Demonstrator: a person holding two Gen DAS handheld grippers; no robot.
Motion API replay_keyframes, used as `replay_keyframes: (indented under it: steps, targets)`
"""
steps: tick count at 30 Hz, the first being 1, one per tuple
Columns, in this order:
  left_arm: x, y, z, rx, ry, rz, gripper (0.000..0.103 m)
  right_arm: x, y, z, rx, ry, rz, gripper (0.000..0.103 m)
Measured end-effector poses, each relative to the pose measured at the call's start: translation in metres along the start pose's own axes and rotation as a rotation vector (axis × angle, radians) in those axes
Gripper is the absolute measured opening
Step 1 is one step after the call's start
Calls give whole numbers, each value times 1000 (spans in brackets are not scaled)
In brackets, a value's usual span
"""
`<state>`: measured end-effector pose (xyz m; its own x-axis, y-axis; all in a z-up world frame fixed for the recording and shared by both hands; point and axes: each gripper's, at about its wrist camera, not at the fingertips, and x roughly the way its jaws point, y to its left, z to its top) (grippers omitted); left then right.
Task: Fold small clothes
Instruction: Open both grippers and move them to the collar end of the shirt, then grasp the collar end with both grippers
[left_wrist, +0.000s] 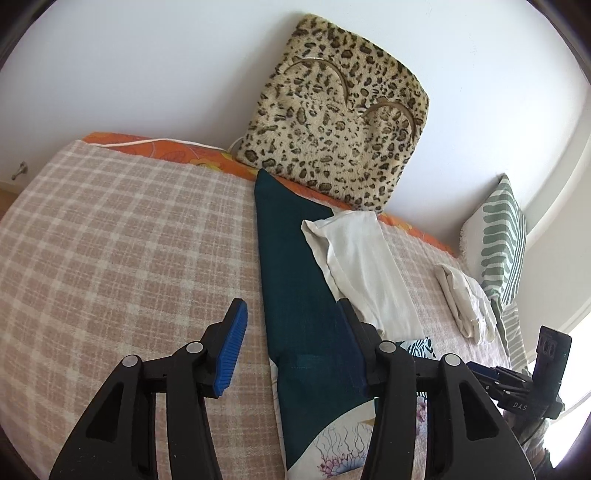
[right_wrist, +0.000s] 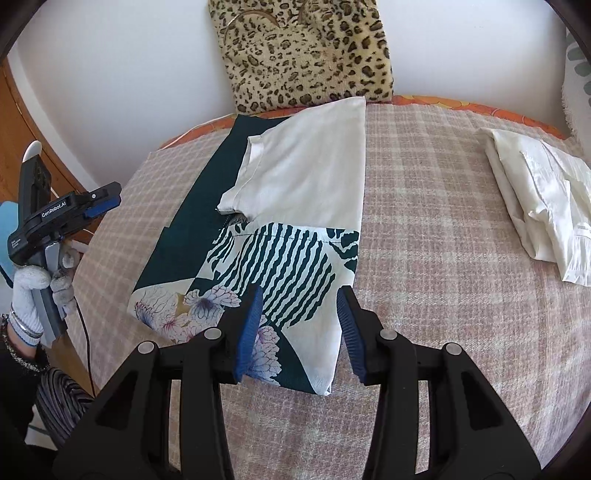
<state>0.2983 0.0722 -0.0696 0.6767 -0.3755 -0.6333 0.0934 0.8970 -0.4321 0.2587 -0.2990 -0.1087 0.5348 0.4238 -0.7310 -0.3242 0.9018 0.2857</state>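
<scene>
Surface: checked blanket (right_wrist: 424, 206) spread flat, filled most of both views; orange floral sheet (left_wrist: 207, 157) showed along its far edge.
Patterned garment (right_wrist: 258, 258): lay flat at centre of right wrist view, dark green with white stripes and flower print; in left wrist view ran from centre down to bottom edge.
White top (right_wrist: 306, 166): lay folded on upper part of patterned garment, touching it, one sleeve edge turned up at its left.
Folded white shirt (right_wrist: 543, 210): rested at right of right wrist view, well apart from patterned garment.
Left gripper (left_wrist: 291, 347): jaws stood apart, nothing clamped; blue pads clear of cloth, right finger over dark green fabric, left finger over blanket. Seen also at left edge of right wrist view, held in gloved hand (right_wrist: 33, 291), off blanket's edge.
Right gripper (right_wrist: 301, 332): jaws parted, nothing held; pads either side of garment's near right corner, contact with cloth could not be told.
Leopard cushion (left_wrist: 340, 110): leaned upright against white wall at top centre.
Green striped pillow (left_wrist: 502, 236): stood at right edge of left wrist view.
</scene>
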Motion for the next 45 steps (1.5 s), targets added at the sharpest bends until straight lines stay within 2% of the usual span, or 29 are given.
replay_keyframes:
  steps: [4,14,19,28,31,36,41,44,45]
  targets:
    - [12,3,28,62,30,6,50,3,-7,22,42,-26,19,45]
    - [80,21,86,47,84,-10,50,44,-57,115,137,-61,28,45]
    - [120,24,105,45,106,-23,50,83,-84,154,166,-32,16,45]
    - [190,32,132,51,148,8,50,148,-114,209,204,29,68,45]
    - [208,34,139,56,150,30,50,168,-112,223,184,54,78,45]
    - [230,38,146,47,163,20,50,199,-109,237,173,78,75,45]
    - [237,35,149,68,137,26,50,219,-108,246,180,66,57,45]
    - [239,31,149,97,127,21,47,224,-108,251,198,51,66,45]
    - [242,28,149,117,125,22,40,226,-106,253,194,48,58,45]
